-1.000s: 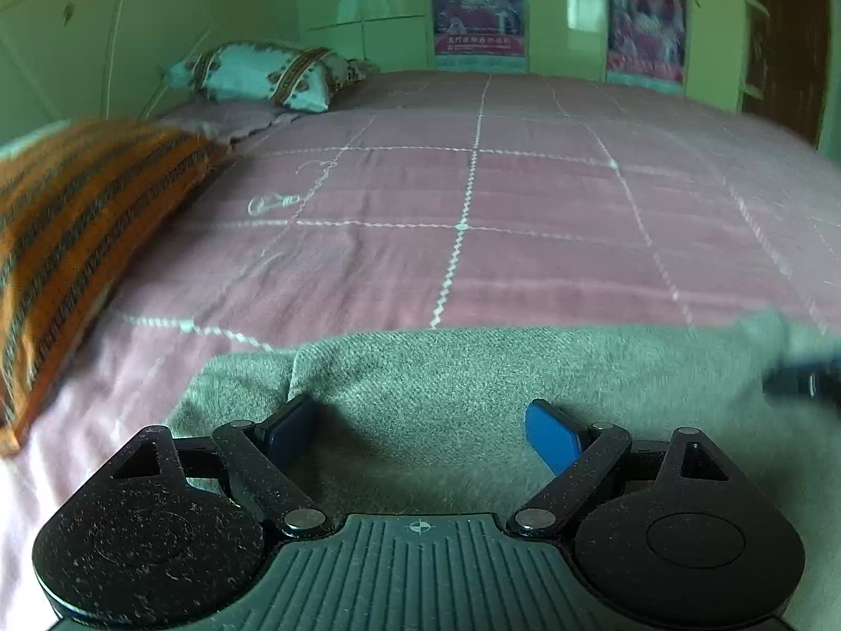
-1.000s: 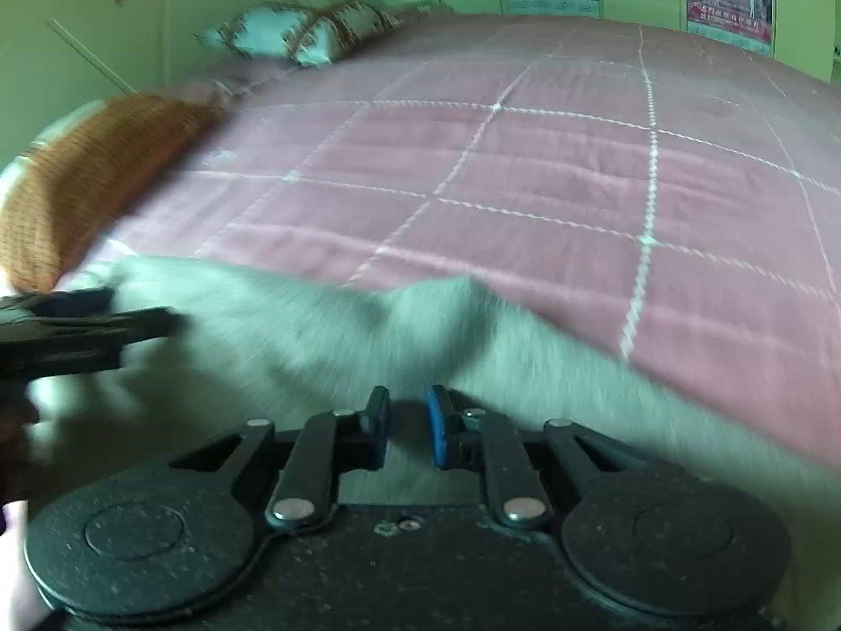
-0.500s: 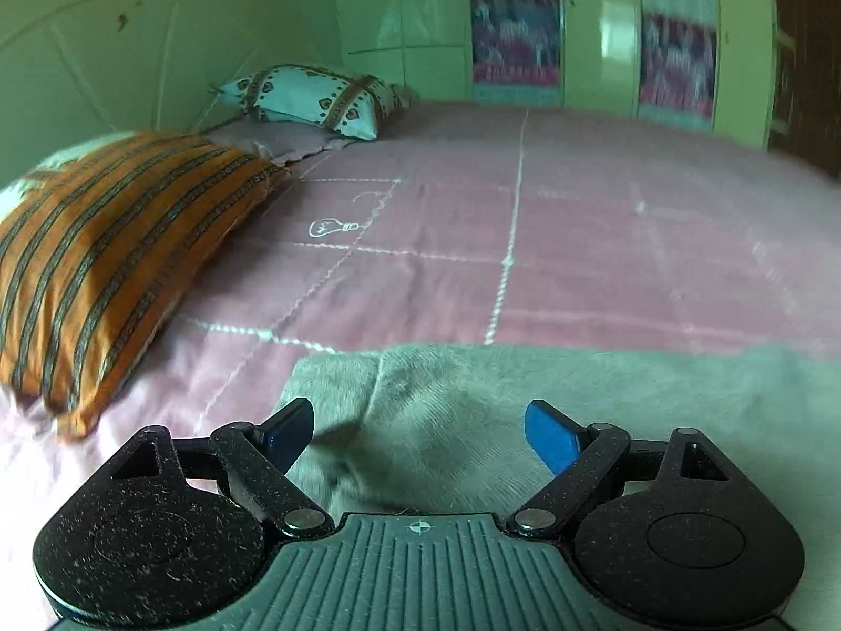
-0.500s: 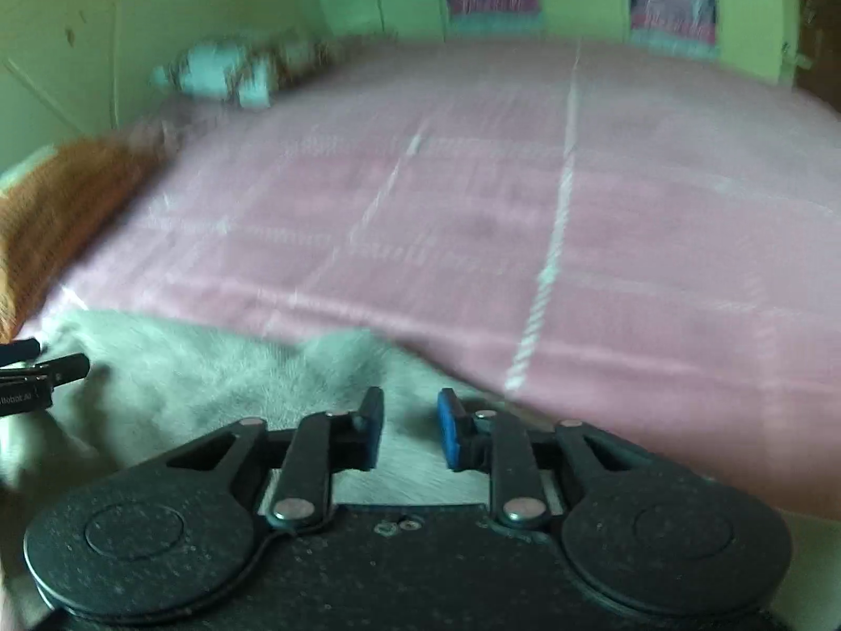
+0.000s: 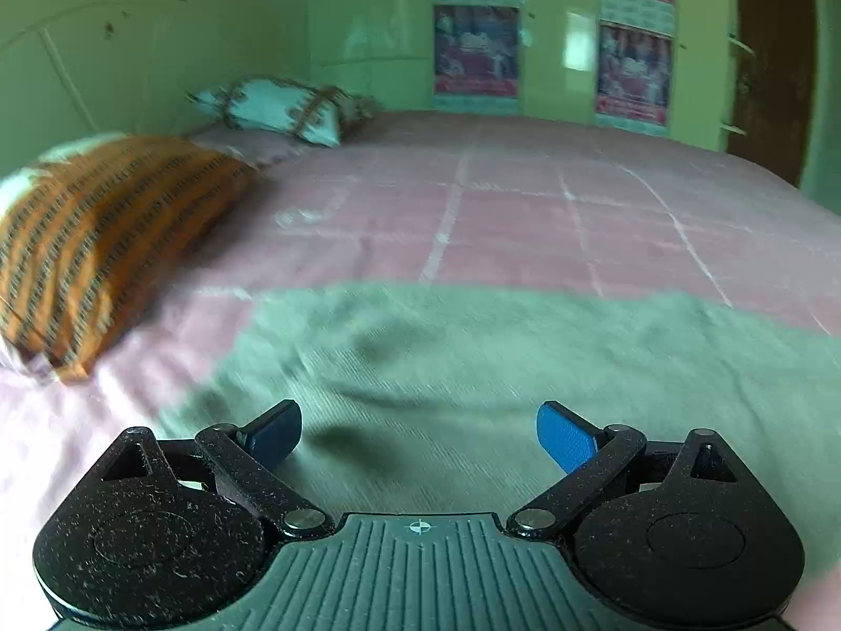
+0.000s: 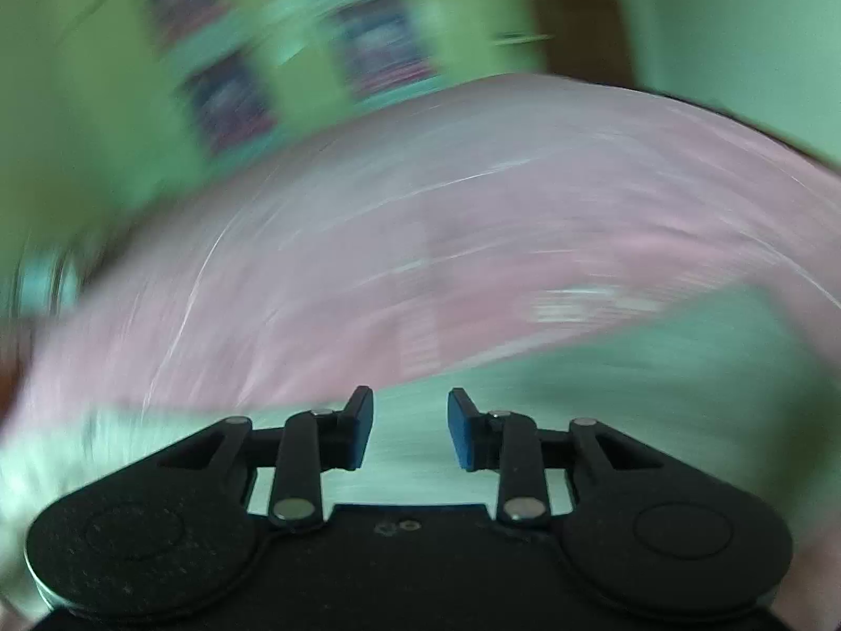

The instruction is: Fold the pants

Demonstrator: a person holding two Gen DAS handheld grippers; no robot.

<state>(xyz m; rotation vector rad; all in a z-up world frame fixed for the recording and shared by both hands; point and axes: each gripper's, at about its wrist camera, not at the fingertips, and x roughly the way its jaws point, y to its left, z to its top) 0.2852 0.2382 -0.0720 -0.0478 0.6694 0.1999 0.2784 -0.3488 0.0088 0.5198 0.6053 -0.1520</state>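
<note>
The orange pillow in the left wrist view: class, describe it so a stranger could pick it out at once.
Start at the pink bedspread with its white grid lines and follow it to the left edge. There lies the orange pillow, the nearer of two. Its dark stripes set it apart from the pale turquoise patterned pillow farther back.

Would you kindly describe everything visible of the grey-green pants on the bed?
The pants look like soft, grey-green woven fabric, lying flat across the near side of the pink bedspread, with shallow wrinkles and a rounded far edge. Their left end stops short of the orange striped pillow. Nothing grips them. No waistband, pockets or leg openings can be made out, and the right wrist view is too blurred to add detail.
</note>
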